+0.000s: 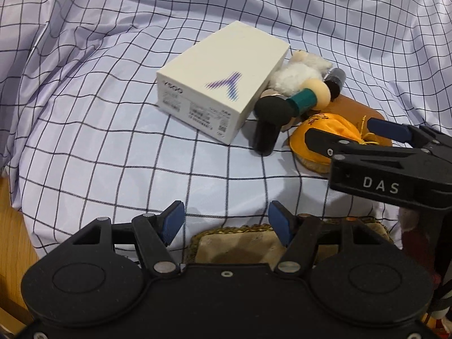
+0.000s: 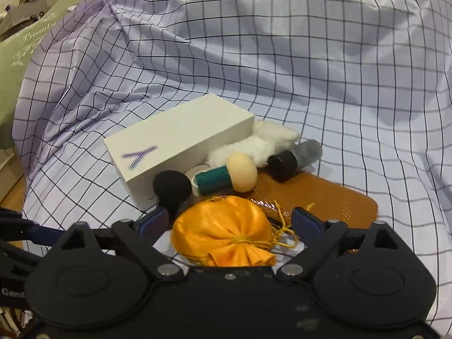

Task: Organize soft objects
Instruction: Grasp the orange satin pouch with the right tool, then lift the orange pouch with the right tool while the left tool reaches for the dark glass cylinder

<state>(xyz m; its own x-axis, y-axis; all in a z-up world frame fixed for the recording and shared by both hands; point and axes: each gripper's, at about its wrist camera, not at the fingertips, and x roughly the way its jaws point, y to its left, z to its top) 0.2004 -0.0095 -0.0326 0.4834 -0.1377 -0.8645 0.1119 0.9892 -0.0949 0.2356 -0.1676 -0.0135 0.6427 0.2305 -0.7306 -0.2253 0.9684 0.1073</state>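
An orange satin pouch (image 2: 223,234), tied with gold cord, lies on the checked cloth between the pads of my right gripper (image 2: 229,220). Its jaws stand wide, with a gap on each side of the pouch. In the left wrist view the right gripper (image 1: 339,130) reaches in from the right over the pouch (image 1: 310,132). My left gripper (image 1: 226,223) hangs open over bare cloth, above a beige cushion with a braided rim (image 1: 240,245). Behind the pouch lies a white plush toy (image 2: 254,144), a beige puff on a teal handle (image 2: 226,178) and a black puff (image 2: 171,188).
A white box (image 2: 180,141) lies left of the pile, against the plush. A dark capped bottle (image 2: 293,158) rests on a flat brown mat (image 2: 325,197). The checked cloth (image 2: 310,70) rises in folds behind. A green box (image 2: 17,56) stands far left. Wood shows at the cloth's left edge (image 1: 11,226).
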